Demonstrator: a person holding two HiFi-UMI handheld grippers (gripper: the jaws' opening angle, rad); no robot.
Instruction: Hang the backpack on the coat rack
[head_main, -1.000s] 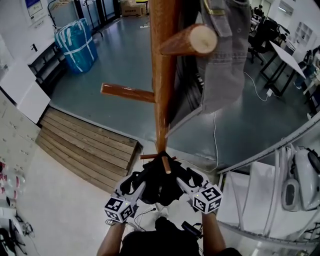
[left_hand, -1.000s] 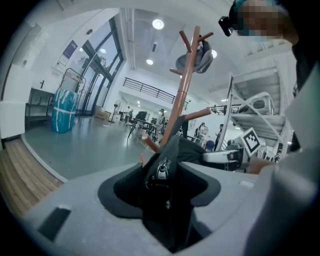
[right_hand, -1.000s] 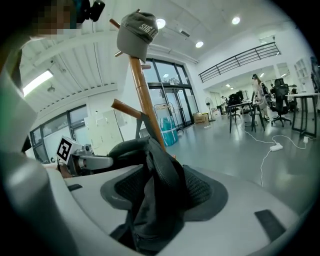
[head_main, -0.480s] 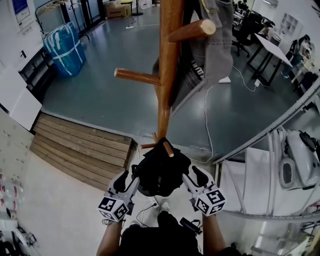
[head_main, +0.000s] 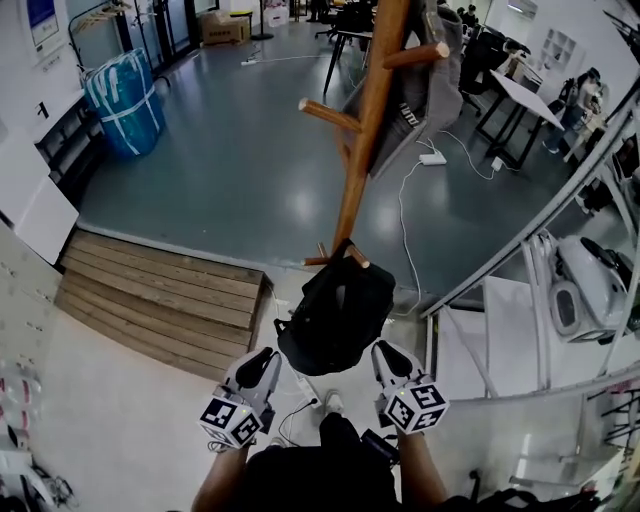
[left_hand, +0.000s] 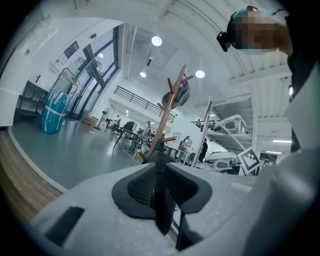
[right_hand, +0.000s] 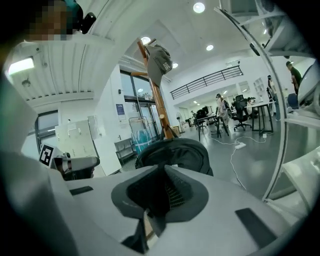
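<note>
The black backpack (head_main: 335, 315) hangs on a low peg of the rack (head_main: 365, 150). The left tongs (head_main: 266, 358) and right tongs (head_main: 386, 352) are closing, with nothing in them.

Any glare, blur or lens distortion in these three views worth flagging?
Head view: wide-angle bend, the railing at right curves; bright glare patch on the glossy floor; backpack sharp. Left gripper view: fisheye circle with dark corners, ceiling lights blown out. Right gripper view: same fisheye and dark corners, lights clipped too.
</note>
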